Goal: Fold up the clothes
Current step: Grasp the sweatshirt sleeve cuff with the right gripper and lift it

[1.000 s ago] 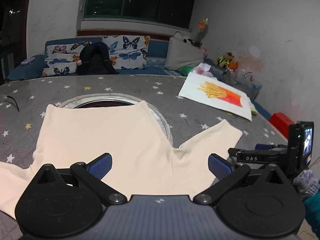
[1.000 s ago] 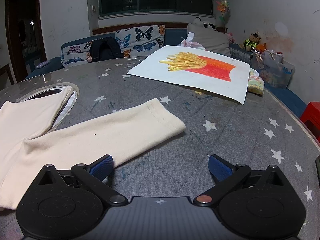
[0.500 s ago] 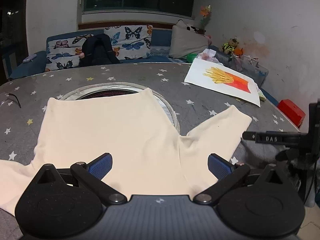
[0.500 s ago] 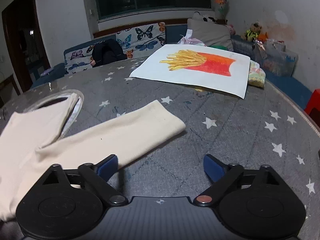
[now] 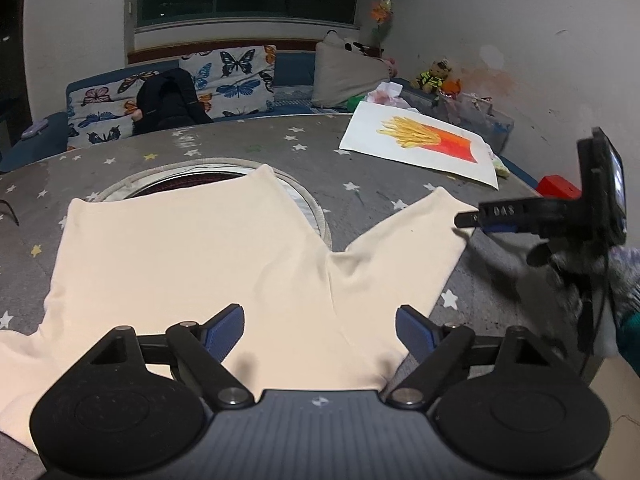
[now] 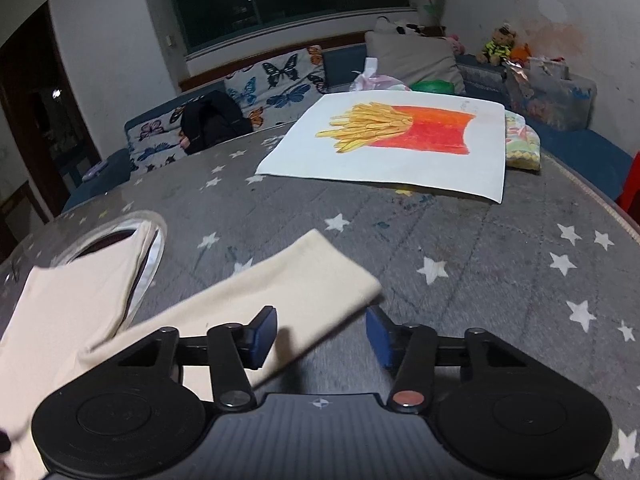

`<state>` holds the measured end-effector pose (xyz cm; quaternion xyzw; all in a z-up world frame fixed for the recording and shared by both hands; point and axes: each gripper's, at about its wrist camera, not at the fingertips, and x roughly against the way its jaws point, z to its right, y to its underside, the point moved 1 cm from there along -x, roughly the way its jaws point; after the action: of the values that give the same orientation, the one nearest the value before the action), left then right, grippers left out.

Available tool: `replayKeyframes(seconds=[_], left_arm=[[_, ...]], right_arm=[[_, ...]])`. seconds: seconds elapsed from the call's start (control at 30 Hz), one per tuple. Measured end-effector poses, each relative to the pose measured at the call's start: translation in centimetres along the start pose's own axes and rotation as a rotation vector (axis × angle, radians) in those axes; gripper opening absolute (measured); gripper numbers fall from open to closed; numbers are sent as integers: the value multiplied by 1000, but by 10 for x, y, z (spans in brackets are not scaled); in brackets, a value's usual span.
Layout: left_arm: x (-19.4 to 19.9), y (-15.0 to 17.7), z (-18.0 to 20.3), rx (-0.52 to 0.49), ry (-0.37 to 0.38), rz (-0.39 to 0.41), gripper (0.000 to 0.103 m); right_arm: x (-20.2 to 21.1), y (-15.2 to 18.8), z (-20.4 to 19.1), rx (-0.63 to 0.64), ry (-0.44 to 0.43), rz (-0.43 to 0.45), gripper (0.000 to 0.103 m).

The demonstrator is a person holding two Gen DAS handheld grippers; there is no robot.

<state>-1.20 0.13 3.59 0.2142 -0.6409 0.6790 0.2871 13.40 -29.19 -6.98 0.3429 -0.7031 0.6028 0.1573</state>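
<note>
A cream long-sleeved top (image 5: pixel 180 256) lies flat on the grey star-patterned table (image 5: pixel 380 184). My left gripper (image 5: pixel 320 330) is open, low over the top's near edge where the right sleeve joins the body. The right sleeve (image 6: pixel 256 312) runs out to the right. My right gripper (image 6: pixel 322 334) is open but narrower, its jaws on either side of the sleeve near the cuff. It also shows at the right of the left wrist view (image 5: pixel 476 220), at the sleeve's end.
A white sheet with a french-fries drawing (image 6: pixel 400 140) lies at the table's far right. A round opening (image 5: pixel 208 178) in the table sits under the top's hem. A sofa with butterfly cushions (image 5: pixel 180 88) stands behind. A red stool (image 5: pixel 558 186) is at the right.
My right gripper has moved forward and left onto the sleeve near the cuff and its jaws have narrowed. My left gripper has closed in slightly over the top's near edge.
</note>
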Motion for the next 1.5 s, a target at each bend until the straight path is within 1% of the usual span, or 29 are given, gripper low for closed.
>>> replayKeyframes(seconds=[0.07,0.2,0.23,0.27,0.33,0.4,0.43,0.53,0.6,0.63,0.67,0.7,0.73,0.83,0.97,1.23,1.33,1.5], left_arm=[[-1,1,0,-3,3,-3,82],[-3,3,0,-7,8,-9,81],[-3,3,0,-8,9,-11,81],[-4,4,0,-10,10,-13,81],[-3,5,0,-14,12,-14,81],[-2,5,0,-16,11,-16,81],[-2,5,0,-16,12,-16,81],[-3,6,1,-16,12,-18,81],[-3,6,1,-20,13,-20,81],[-4,7,2,-23,13,-21,81],[-4,7,2,-26,13,-22,81],[-4,7,2,-29,13,-23,81],[-4,7,2,-32,13,-23,81],[-5,7,2,-41,17,-19,80],[-6,6,6,-62,53,1,79],[-15,6,26,-150,181,31,80],[-23,7,33,-164,222,25,81],[-37,16,42,-172,249,-19,81]], right_arm=[[-4,-3,1,-20,5,4,48],[-10,-5,0,-27,26,17,40],[-10,-5,1,-39,34,21,35],[-10,-5,1,-50,43,25,33],[-9,-5,5,-79,38,32,31],[-10,-6,7,-85,66,45,35],[-11,-6,8,-86,77,49,36],[-14,-7,6,-63,61,46,35],[-15,-7,3,-46,49,44,29],[-15,-7,2,-45,38,42,19],[-16,-7,1,-43,27,40,14],[-14,-7,2,-55,16,43,11],[-12,-6,4,-67,5,47,9],[-1,-7,8,-104,-31,69,8],[20,-11,17,-146,-73,105,7],[69,-17,17,-153,-137,168,7],[85,-19,11,-136,-160,190,7],[98,-27,-1,-129,-202,203,7]])
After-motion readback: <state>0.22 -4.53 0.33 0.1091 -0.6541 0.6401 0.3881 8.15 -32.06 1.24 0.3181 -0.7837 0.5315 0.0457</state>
